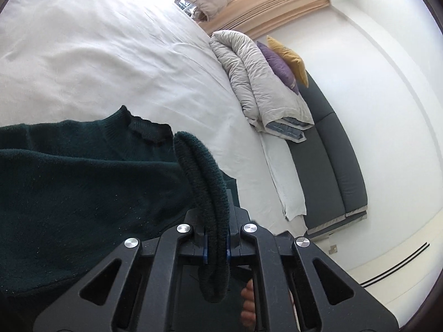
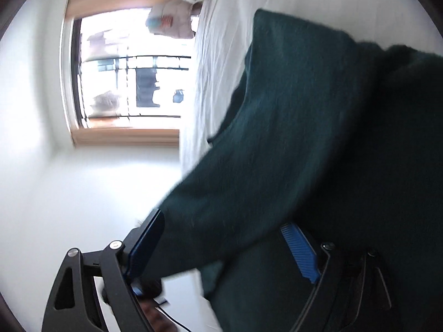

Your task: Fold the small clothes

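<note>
A dark green knit sweater (image 1: 77, 182) lies partly on the white bed sheet (image 1: 97, 55), its neck opening toward the middle of the bed. My left gripper (image 1: 216, 244) is shut on the sweater's ribbed cuff (image 1: 205, 177), which stands up between the blue pads. In the blurred right wrist view the same sweater (image 2: 304, 138) hangs across the frame. My right gripper (image 2: 221, 246) is open, its blue pads (image 2: 300, 251) wide apart with sweater fabric lying between them.
A rolled grey duvet (image 1: 254, 83) lies at the bed's edge, with purple (image 1: 279, 65) and yellow (image 1: 290, 56) cushions on a dark grey sofa (image 1: 332, 160) beyond. A window (image 2: 133, 83) with a tan blind sits past the bed.
</note>
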A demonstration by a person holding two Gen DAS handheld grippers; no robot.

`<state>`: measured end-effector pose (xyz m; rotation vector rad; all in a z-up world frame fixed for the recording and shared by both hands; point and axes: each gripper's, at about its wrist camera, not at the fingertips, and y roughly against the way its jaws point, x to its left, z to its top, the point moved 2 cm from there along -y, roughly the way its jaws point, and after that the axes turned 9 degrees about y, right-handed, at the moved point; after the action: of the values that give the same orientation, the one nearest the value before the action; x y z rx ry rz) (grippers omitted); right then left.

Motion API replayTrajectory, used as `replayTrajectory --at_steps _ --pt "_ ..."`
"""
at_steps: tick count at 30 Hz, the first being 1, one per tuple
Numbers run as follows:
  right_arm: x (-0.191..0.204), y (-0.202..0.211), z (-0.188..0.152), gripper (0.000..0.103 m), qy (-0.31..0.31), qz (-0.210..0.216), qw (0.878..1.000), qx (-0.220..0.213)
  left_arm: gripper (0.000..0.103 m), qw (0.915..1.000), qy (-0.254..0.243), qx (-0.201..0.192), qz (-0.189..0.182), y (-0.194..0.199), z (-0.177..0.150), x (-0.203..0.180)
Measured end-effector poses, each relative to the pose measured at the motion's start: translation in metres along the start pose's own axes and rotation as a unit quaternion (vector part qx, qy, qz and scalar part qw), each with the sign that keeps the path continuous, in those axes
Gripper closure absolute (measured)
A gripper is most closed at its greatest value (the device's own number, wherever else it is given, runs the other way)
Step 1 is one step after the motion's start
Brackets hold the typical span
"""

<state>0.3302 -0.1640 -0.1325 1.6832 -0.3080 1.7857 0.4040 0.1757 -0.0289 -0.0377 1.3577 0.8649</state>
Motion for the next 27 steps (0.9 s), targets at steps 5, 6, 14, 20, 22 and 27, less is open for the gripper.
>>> replayTrajectory --at_steps 5,6,14,20,22,27 --pt "0.005 -0.008 0.047 0.016 -0.023 0.038 0.997 -0.061 0.097 0.9999 0.0 -0.015 0.004 0.021 0.004 0.007" --pt "0.009 -0.011 0.054 0.016 -0.014 0.04 0.997 -0.07 0.097 0.9998 0.003 -0.018 0.006 0.023 0.005 0.011" --pt "0.002 -0.009 0.101 0.022 0.026 0.03 0.994 -0.102 0.097 0.9965 0.051 -0.019 0.063 0.004 0.015 0.091" --pt "0.014 -0.025 0.088 0.022 0.085 0.018 0.993 -0.075 0.097 0.9965 0.045 -0.03 0.065 0.003 0.009 0.107" --pt "0.01 -0.025 0.091 0.024 0.082 0.015 0.994 -0.077 0.097 0.9973 0.008 -0.041 0.061 0.007 0.012 0.094" --pt "-0.012 -0.028 0.093 0.038 0.086 -0.014 0.994 -0.06 0.097 0.9949 -0.006 -0.016 0.099 0.003 0.014 0.101"
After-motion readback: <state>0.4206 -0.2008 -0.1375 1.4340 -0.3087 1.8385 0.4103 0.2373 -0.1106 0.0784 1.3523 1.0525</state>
